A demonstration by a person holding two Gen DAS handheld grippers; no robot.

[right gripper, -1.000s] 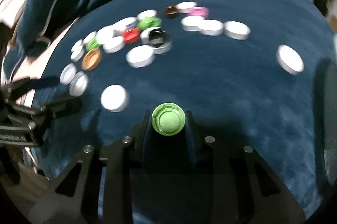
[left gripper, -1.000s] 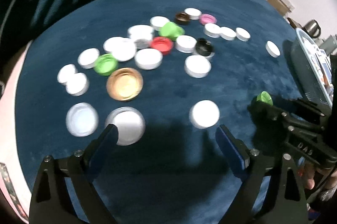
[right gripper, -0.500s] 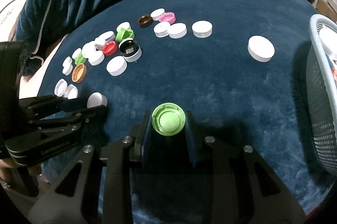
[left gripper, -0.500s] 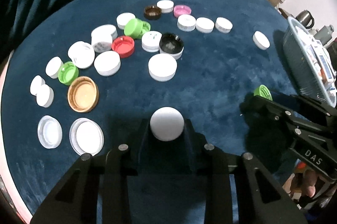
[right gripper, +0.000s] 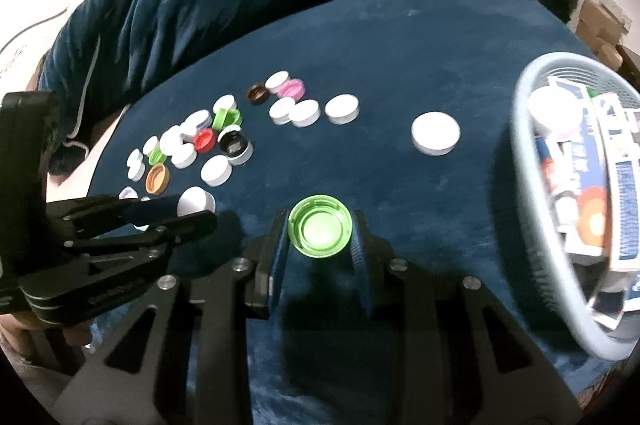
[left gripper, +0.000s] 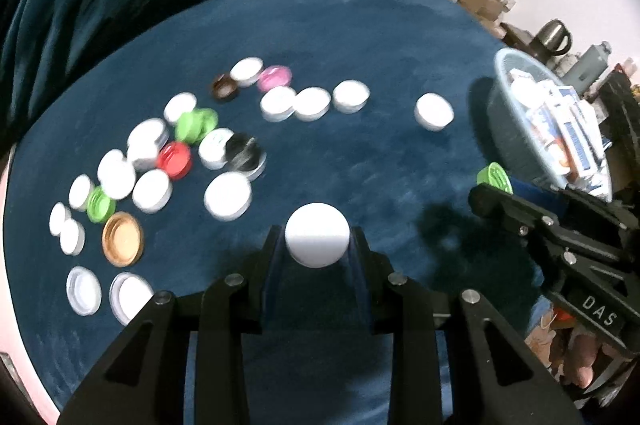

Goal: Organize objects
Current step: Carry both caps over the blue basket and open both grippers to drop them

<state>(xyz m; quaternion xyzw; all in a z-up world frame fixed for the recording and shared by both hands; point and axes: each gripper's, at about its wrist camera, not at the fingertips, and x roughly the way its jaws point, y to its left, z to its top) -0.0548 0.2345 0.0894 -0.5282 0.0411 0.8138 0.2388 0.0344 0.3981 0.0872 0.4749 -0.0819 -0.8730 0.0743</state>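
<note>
Two grippers each clamp a cap. Far left of the left gripper's (left gripper: 317,239) fingers, scattered caps (left gripper: 152,161) lie on the blue cloth (left gripper: 360,37). Between those fingers sits a white cap (left gripper: 317,233), gripped tight. To its right, the right gripper (right gripper: 320,235) pinches a green cap (right gripper: 320,231), open side up, and a basket (right gripper: 524,161) stands right of its fingers.
</note>
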